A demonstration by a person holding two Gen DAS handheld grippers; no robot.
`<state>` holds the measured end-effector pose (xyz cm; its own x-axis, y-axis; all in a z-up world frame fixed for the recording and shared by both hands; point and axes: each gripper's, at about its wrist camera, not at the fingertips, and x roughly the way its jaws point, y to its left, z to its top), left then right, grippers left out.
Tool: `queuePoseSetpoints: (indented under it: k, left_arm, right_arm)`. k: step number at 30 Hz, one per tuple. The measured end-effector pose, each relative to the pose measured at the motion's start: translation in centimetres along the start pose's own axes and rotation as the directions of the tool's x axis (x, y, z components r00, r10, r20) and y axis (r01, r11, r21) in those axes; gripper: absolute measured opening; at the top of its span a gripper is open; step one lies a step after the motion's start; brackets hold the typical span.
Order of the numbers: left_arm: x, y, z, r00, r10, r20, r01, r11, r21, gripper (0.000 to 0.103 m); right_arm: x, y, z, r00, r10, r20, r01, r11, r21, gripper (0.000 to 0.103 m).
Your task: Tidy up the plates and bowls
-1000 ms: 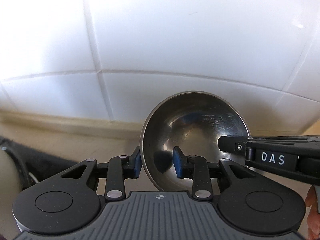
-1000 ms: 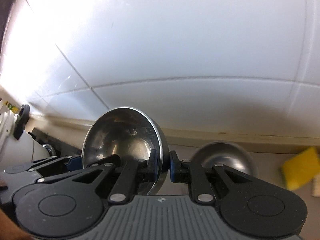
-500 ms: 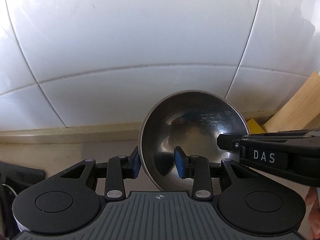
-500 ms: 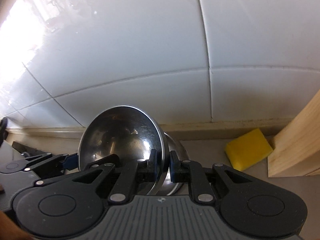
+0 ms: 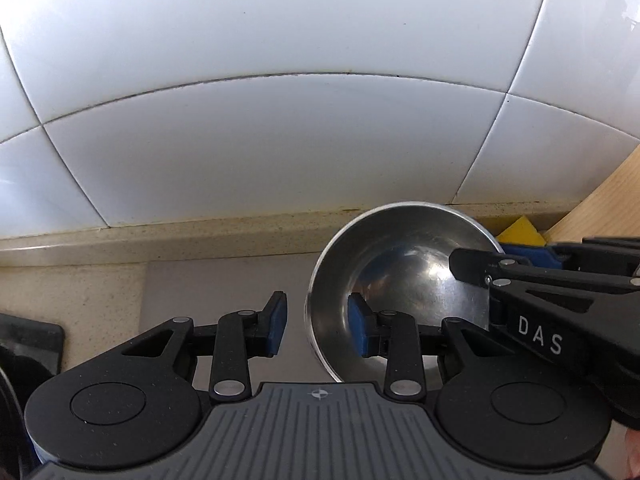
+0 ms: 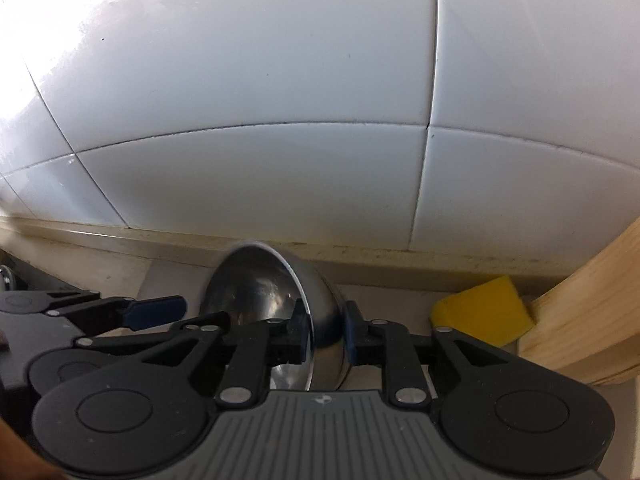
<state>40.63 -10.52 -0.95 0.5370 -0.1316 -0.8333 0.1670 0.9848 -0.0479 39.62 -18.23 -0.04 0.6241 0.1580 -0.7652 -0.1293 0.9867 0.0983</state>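
Note:
A shiny steel bowl (image 5: 404, 284) is tilted on its side low over the beige counter. My left gripper (image 5: 316, 330) is open: its right blue pad sits inside the bowl, its left pad stands clear of the rim. My right gripper (image 6: 326, 334) straddles the bowl's wall (image 6: 260, 292) with a gap at the blue pad, and it looks open. The other bowl seen earlier is hidden behind this one. The right gripper's fingers (image 5: 532, 276) also show in the left wrist view at the bowl's right rim.
A white tiled wall (image 5: 300, 100) stands close behind. A yellow sponge (image 6: 484, 310) lies at the right beside a pale wooden board (image 6: 592, 308). A black object (image 5: 28, 340) sits at the counter's left edge.
Both grippers carried the bowl to the right and down towards the counter. The jaws of both have widened off the bowl's rim. The second bowl has gone out of sight behind it.

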Motion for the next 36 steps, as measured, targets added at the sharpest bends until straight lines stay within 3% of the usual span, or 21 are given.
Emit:
queuePoseSetpoints:
  k: [13, 25, 28, 29, 33, 36]
  left_arm:
    - [-1.8, 0.7, 0.3, 0.999, 0.017, 0.034, -0.017, 1.000, -0.015, 0.035]
    - [-3.1, 0.8, 0.1, 0.999, 0.033, 0.031, -0.032, 0.999, -0.035, 0.042]
    - [-3.1, 0.7, 0.2, 0.999, 0.030, 0.030, -0.029, 0.999, -0.033, 0.043]
    - [-3.0, 0.7, 0.3, 0.999, 0.032, 0.027, -0.031, 0.999, -0.035, 0.043]
    - [-2.8, 0.8, 0.5, 0.999, 0.026, 0.027, -0.025, 0.999, -0.039, 0.043]
    - [-2.7, 1.0, 0.2, 0.999, 0.026, 0.027, -0.025, 0.999, -0.031, 0.045]
  right_arm:
    - [-1.7, -1.6, -0.8, 0.999, 0.000, 0.041, 0.001, 1.000, -0.012, 0.000]
    - [-2.5, -2.2, -1.2, 0.995, 0.012, 0.094, -0.013, 1.000, 0.008, 0.000]
    - [-3.6, -3.0, -1.0, 0.987, 0.041, 0.156, -0.048, 0.998, 0.043, 0.000]
    - [-3.8, -3.0, -0.8, 0.985, 0.018, 0.174, -0.024, 0.999, 0.035, 0.000]
    - [-1.5, -2.5, -0.9, 0.991, -0.060, 0.119, 0.064, 0.998, -0.025, 0.000]
    - [0.3, -3.3, -1.2, 0.995, -0.064, 0.075, 0.063, 0.998, 0.019, 0.000]
